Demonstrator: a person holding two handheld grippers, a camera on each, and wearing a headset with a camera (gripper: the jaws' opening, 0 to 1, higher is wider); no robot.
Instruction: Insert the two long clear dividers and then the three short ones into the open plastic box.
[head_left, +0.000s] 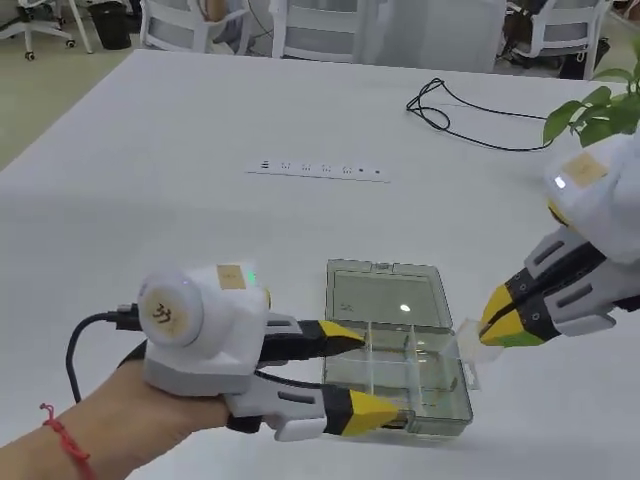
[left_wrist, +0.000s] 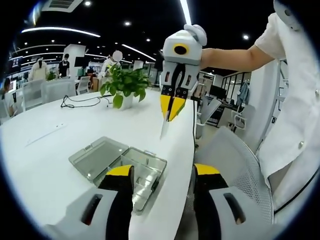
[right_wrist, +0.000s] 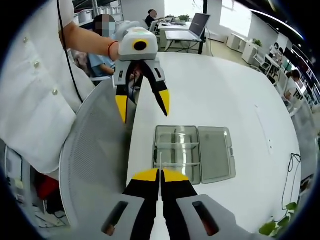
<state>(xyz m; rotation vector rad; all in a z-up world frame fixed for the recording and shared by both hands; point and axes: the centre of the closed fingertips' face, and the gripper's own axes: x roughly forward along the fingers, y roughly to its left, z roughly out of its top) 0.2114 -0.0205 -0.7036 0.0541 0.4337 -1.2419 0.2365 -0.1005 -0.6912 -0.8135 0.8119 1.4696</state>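
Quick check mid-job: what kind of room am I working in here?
Most likely an open-plan office: a large white table with a socket strip lying on it, office chairs along its far side, and desks with a laptop beyond.

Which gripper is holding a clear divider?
The right gripper, with its jaws shut on the clear divider; the left gripper is open and empty.

left gripper (head_left: 366, 373): white shell, yellow tips, "33" cap (head_left: 170, 312), black cable (head_left: 85, 335) | wrist: red cord (head_left: 66, 441) | shirt (right_wrist: 30, 85): white
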